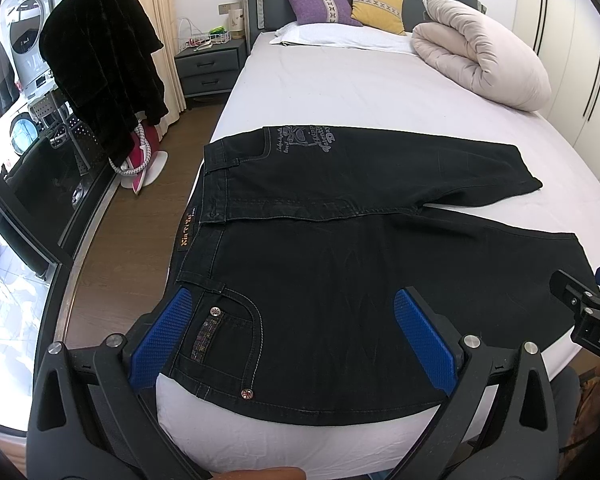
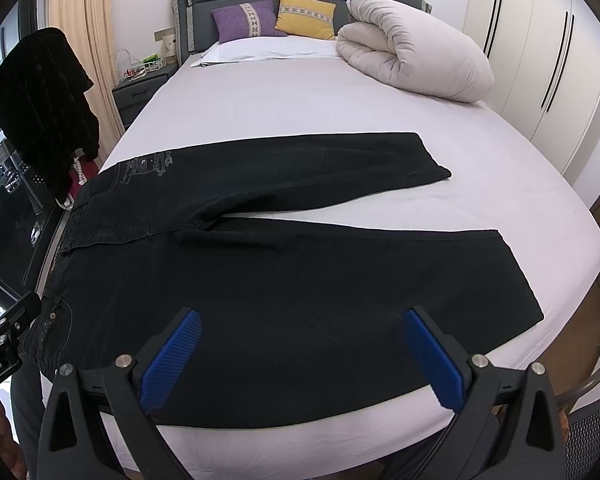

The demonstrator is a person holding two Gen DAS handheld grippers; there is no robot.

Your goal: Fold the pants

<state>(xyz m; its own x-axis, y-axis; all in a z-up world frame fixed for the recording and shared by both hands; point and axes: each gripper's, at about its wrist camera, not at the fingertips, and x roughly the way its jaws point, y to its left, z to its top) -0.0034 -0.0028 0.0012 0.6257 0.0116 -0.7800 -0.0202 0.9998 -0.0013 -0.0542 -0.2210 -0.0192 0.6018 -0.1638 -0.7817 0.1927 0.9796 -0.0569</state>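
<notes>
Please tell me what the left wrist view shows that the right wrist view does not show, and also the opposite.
Only the left wrist view shows the orange-lettered waistband label, the front pocket's rivets and a pink-and-white object on the floor. Only the right wrist view shows the whole hem of the near leg and the bed's right edge. Both show the black pants spread flat on the bed, legs apart, the rolled duvet, two cushions, and both open grippers: left gripper, right gripper, holding nothing.
</notes>
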